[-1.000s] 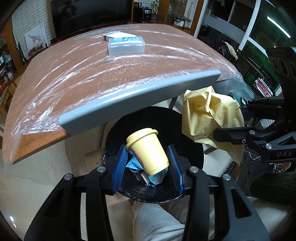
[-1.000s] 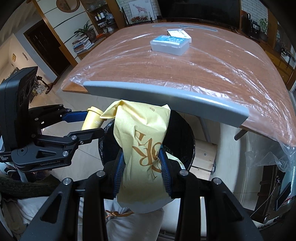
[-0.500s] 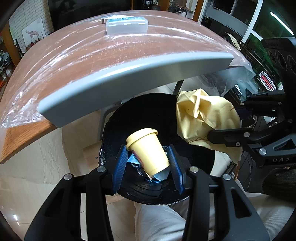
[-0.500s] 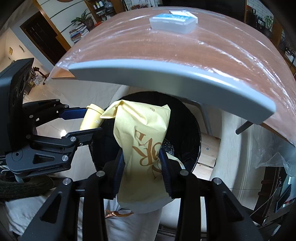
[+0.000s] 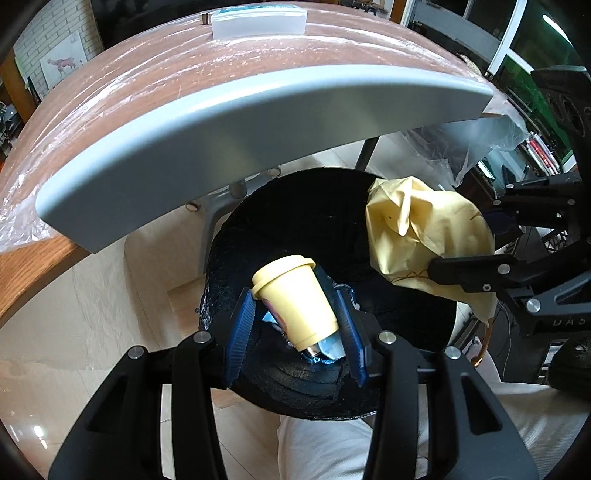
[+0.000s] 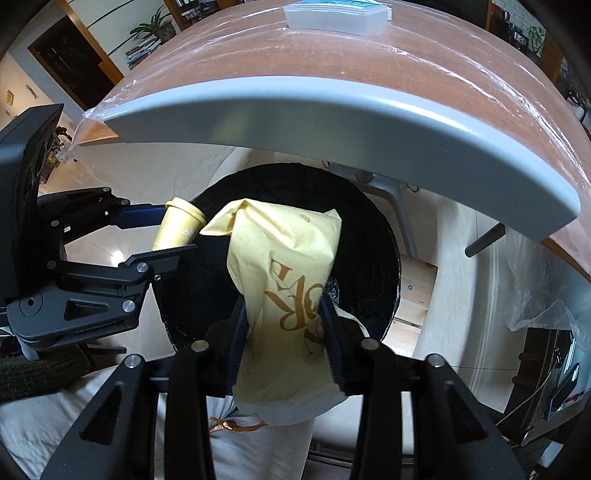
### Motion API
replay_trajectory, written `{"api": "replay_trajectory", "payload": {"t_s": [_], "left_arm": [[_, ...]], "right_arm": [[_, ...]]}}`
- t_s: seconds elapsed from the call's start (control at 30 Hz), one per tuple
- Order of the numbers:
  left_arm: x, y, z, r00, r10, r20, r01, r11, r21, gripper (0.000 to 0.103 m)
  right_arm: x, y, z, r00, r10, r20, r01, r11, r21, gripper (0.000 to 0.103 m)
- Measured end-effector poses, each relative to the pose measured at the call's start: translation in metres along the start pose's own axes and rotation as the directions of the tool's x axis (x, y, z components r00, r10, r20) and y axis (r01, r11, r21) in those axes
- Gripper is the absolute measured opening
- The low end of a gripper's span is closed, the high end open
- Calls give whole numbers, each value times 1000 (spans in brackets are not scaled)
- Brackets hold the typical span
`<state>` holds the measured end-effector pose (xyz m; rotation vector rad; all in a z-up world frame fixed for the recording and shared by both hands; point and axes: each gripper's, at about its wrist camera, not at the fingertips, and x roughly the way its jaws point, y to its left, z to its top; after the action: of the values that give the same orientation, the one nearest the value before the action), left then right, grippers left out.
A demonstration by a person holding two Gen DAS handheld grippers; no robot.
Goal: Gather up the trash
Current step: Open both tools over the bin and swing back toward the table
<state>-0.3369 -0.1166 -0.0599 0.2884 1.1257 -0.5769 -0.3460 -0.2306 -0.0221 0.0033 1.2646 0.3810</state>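
My left gripper (image 5: pixel 291 291) is shut on a pale yellow lidded cup (image 5: pixel 295 306), together with a bit of blue wrapper under it, right over the mouth of the black-lined bin (image 5: pixel 314 206). My right gripper (image 6: pixel 284 306) has a crumpled yellow paper bag (image 6: pixel 288 266) with gold lettering between its pads, over the same bin (image 6: pixel 369 229). Its jaws are opening, and the pads still touch the bag's sides. Each gripper shows in the other's view: the right gripper (image 5: pixel 461 240) with the bag (image 5: pixel 417 236), and the left gripper (image 6: pixel 177 229) with the cup (image 6: pixel 177 225).
A grey curved bar (image 5: pixel 258 122) juts over the bin's far side, in front of the plastic-covered wooden table (image 5: pixel 258 74). A clear plastic box (image 5: pixel 258 22) sits far back on the table. A person's leg in light trousers (image 5: pixel 332 443) is just below the bin.
Both grippers have sunk toward the bin with their loads, and its dark mouth now fills more of each view. The grey bar and table have slid upward in both views.
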Motion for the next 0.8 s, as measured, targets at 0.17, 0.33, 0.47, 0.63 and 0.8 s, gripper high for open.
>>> {"api": "replay_trajectory", "payload": {"t_s": [0.17, 0.33, 0.47, 0.63, 0.8], "left_arm": [[-10, 4, 6, 1000, -8, 16, 9, 1000, -11, 64], [-61, 9, 14, 991, -52, 125, 57, 998, -34, 65], [-104, 12, 45, 961, -61, 269, 74, 997, -38, 95], [-103, 20, 104, 946, -9, 324, 23, 999, -42, 96], [-68, 19, 151, 960, 18, 279, -14, 1000, -15, 96]], "right_arm": [[-24, -6, -8, 999, 7, 48, -9, 999, 33, 72], [-78, -15, -8, 989, -26, 143, 19, 999, 51, 72], [-123, -27, 26, 955, -106, 276, 92, 994, 62, 85], [-138, -42, 102, 916, -197, 349, 196, 980, 40, 90], [-113, -58, 187, 936, -180, 301, 187, 982, 7, 91]]}}
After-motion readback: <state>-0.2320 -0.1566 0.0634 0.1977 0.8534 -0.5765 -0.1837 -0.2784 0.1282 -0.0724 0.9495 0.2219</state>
